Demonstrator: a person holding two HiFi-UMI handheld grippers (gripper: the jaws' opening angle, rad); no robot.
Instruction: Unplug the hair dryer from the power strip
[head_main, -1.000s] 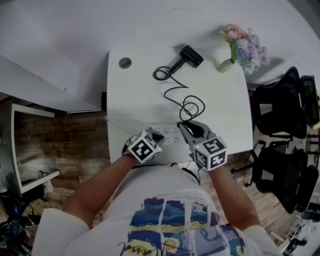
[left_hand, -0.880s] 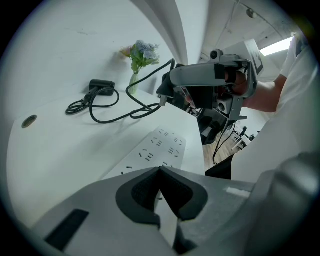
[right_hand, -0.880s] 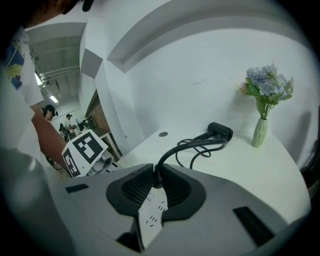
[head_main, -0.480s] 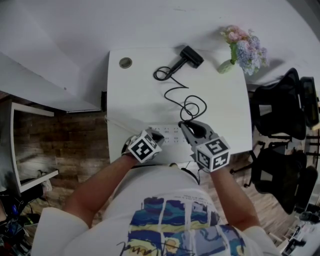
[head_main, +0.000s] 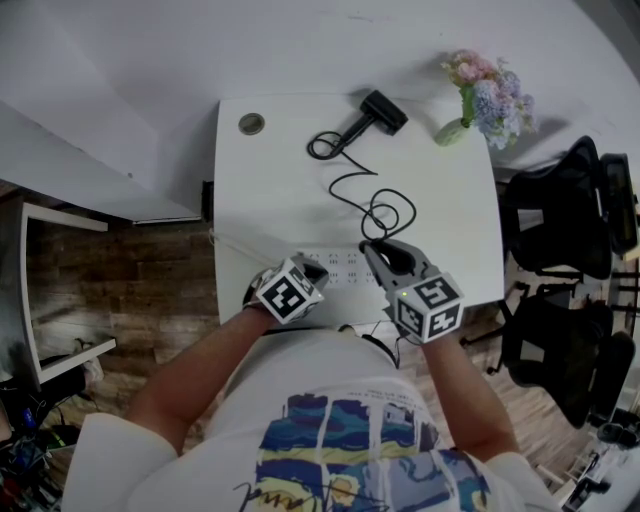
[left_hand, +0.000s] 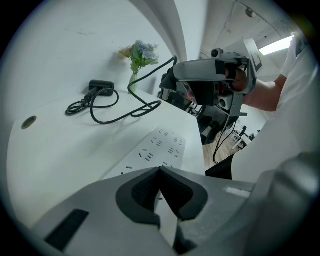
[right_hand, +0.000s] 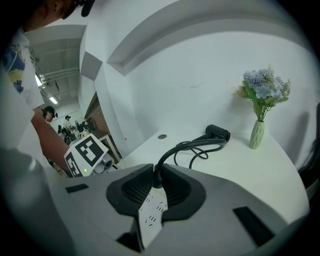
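Note:
A black hair dryer (head_main: 378, 112) lies at the far side of the white table (head_main: 270, 190). Its black cord (head_main: 372, 205) loops toward me. My right gripper (head_main: 372, 250) is shut on the cord's plug (right_hand: 157, 176). It holds the plug just above the right end of the white power strip (head_main: 343, 268), whose slots show bare below the jaws. In the left gripper view, the right gripper (left_hand: 167, 82) hangs clear above the strip (left_hand: 160, 147). My left gripper (left_hand: 160, 172) is shut, tips together, down on the strip's left end.
A vase of flowers (head_main: 480, 95) stands at the table's far right corner. A round cable grommet (head_main: 250, 125) sits at the far left. Black office chairs (head_main: 565, 220) crowd the right side. The table's near edge lies just under both grippers.
My right gripper has shifted slightly to the right with the plug. The left gripper and the strip have stayed still.

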